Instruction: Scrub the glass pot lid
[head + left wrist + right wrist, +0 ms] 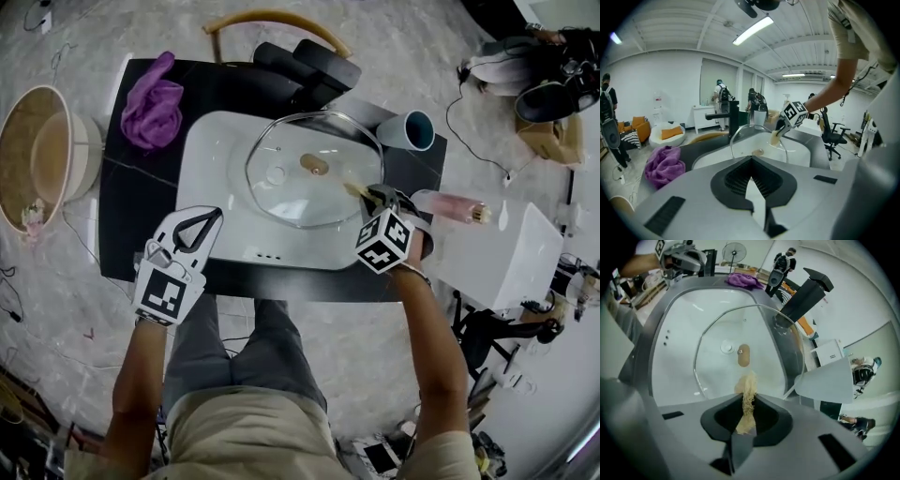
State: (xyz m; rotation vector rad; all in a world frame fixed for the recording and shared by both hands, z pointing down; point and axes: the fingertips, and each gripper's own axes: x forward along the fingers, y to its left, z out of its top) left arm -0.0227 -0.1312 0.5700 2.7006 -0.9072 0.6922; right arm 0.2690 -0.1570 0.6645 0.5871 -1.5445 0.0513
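A glass pot lid (pixel 281 192) with a wooden knob (pixel 315 165) rests across the white sink basin (pixel 211 155). My right gripper (pixel 373 195) is at the lid's right edge, shut on a tan fibrous scrubber (pixel 356 190). In the right gripper view the scrubber (pixel 747 392) sticks out from between the jaws toward the knob (pixel 744 355) and its tip lies on the lid (pixel 717 324). My left gripper (pixel 212 218) hovers over the sink's front left corner, shut and holding nothing; its own view shows the lid (pixel 740 137) ahead.
A purple cloth (pixel 154 108) lies on the dark counter (pixel 131 202) left of the sink. A black faucet (pixel 305 67) stands behind it, a blue-grey cup (pixel 412 130) at the back right. A pink bottle (pixel 453 206) and a white box (pixel 497 253) sit right.
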